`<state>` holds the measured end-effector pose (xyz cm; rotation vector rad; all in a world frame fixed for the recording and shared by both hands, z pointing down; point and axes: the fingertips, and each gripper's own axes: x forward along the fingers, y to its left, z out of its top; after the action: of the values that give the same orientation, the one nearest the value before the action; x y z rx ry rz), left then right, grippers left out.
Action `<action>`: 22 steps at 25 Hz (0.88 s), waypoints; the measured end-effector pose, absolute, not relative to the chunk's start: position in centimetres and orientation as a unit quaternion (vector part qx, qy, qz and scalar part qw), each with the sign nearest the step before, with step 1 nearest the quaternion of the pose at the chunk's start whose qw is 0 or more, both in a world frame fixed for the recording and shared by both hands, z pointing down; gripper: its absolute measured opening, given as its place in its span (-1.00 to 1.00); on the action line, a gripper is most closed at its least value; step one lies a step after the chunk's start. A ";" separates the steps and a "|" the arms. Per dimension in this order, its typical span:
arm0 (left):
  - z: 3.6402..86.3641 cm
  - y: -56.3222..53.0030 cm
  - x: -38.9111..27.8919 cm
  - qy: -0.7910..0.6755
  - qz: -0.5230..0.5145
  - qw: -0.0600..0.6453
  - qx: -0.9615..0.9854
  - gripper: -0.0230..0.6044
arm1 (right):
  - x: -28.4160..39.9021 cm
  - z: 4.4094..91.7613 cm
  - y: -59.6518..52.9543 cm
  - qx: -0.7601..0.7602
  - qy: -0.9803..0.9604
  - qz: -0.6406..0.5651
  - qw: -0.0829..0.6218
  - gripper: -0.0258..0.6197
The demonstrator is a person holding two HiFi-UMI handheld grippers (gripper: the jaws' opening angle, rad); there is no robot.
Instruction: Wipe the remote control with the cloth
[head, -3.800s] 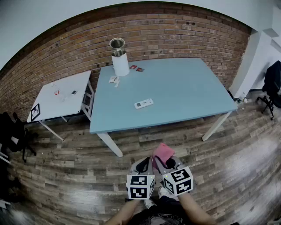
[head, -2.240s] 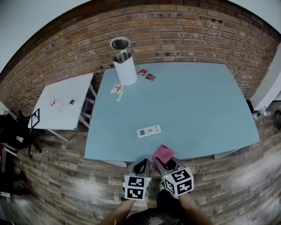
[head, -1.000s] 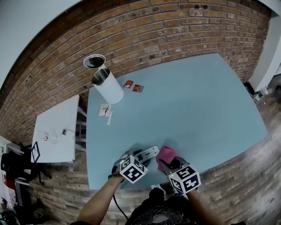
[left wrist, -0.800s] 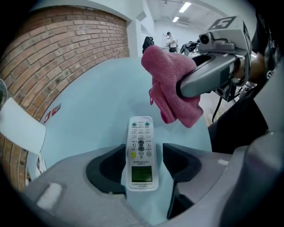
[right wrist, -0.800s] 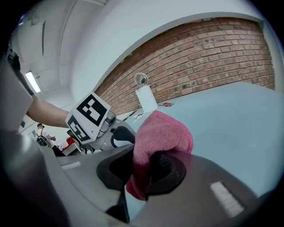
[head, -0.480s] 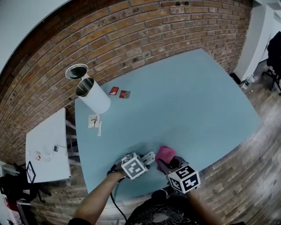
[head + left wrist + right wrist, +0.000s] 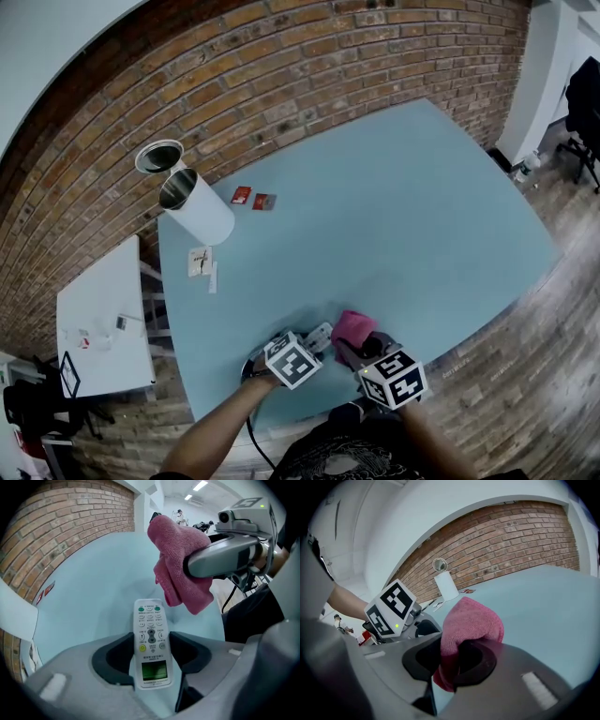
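Left hand-held gripper (image 7: 151, 640) jaws just closing, pads against remote control (image 7: 150, 616) long edges; remote flat on worktop (image 7: 89, 597), axis 12–6. Cloth (image 7: 180, 569) clamped in right hand-held gripper (image 7: 451, 659), 1 o'clock, near.

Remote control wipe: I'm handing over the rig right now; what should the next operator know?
Left claw: jaws have just been closing; pads now sit against the sides of the remote, which lies flat on the blue table.
Right claw: shut on the pink cloth, held up beside the remote, apart from it.
Done: both things gripped. Left: wipe the remote with the cloth.
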<state>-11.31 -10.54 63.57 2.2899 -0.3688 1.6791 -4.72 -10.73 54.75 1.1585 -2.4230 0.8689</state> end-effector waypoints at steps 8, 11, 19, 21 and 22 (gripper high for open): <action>63.1 -10.5 -11.1 -0.147 0.538 0.219 0.800 -0.16 | -3.8 53.4 -11.6 0.419 -0.849 0.291 0.139 -0.73; 61.7 -10.6 -10.4 -0.159 0.475 0.274 0.821 -0.16 | -3.1 52.3 -12.0 0.425 -0.852 0.276 0.133 -0.73; 53.0 -12.7 -7.5 -0.131 0.148 0.465 0.863 -0.15 | -1.6 46.9 -13.9 0.429 -0.875 0.194 0.111 -0.73; 50.4 -13.1 -7.2 -0.105 0.068 0.489 0.863 -0.15 | -1.7 45.0 -14.5 0.423 -0.885 0.160 0.106 -0.73; 49.2 -13.2 -7.1 -0.091 0.034 0.499 0.861 -0.15 | -1.9 44.1 -14.7 0.421 -0.890 0.142 0.105 -0.73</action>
<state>-7.07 -13.20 49.24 2.0827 -0.2192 0.0819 -1.86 -14.68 44.09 1.2398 -2.6238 0.4195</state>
